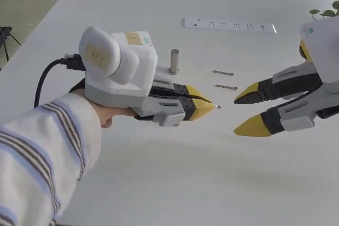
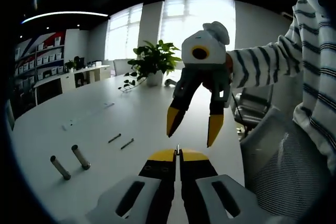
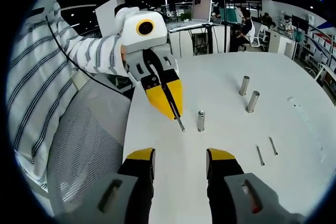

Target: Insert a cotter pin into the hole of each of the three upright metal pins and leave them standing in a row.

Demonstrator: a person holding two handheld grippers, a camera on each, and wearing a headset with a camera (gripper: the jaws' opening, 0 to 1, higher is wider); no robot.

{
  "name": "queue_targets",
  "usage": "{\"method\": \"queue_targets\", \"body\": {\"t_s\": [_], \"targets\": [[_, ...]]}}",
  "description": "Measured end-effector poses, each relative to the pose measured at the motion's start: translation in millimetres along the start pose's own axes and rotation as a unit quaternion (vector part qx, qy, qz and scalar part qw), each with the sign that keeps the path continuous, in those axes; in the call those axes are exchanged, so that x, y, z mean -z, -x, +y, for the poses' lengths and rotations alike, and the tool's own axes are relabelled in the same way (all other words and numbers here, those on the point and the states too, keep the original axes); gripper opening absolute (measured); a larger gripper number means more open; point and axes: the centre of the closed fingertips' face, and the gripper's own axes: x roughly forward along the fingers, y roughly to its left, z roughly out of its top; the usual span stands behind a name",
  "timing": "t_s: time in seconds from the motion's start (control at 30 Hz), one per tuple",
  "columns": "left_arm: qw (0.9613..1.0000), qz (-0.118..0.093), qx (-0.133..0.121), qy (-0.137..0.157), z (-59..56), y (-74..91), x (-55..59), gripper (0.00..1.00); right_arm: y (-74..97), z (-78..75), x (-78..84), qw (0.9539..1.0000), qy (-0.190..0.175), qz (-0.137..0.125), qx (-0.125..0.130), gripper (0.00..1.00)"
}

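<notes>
My left gripper [image 1: 212, 104] is shut on a thin cotter pin [image 1: 217, 106], whose tip pokes out past the yellow tips [image 2: 178, 149]. In the right gripper view that cotter pin [image 3: 179, 123] hangs just left of the nearest upright metal pin [image 3: 200, 120]. Two more metal pins [image 3: 252, 101] [image 3: 244, 85] stand farther back. One metal pin [image 1: 174, 61] stands behind the left gripper in the head view. My right gripper [image 1: 237, 115] faces the left one, open and holding nothing [image 3: 181, 157]. Two loose cotter pins [image 1: 223, 72] [image 1: 226, 87] lie on the white table.
A white power strip [image 1: 229, 25] lies at the far side of the table [image 1: 175, 173]. A potted plant [image 2: 152, 59] stands at the table's end. A grey mesh chair [image 3: 84, 150] is beside the table edge. A striped sleeve [image 1: 42, 152] holds the left gripper.
</notes>
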Motion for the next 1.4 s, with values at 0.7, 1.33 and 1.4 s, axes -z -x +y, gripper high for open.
{"method": "queue_targets", "body": {"t_s": [0.7,1.33,1.4], "targets": [[0.9975,-0.047,0.050,-0.016,-20.8,7.6,-17.9,0.00,-8.2,21.7,-17.5,0.9989,0.041,-0.004,-0.024,0.09],[0.9965,-0.036,0.073,-0.020,-30.6,2.0,-13.8,0.00,-6.6,33.2,-20.4,0.9977,0.040,-0.013,-0.054,0.00],[0.9964,-0.029,0.076,-0.022,-31.5,2.3,-10.9,0.00,-6.1,34.6,-20.5,0.9975,0.039,-0.011,-0.058,0.00]]}}
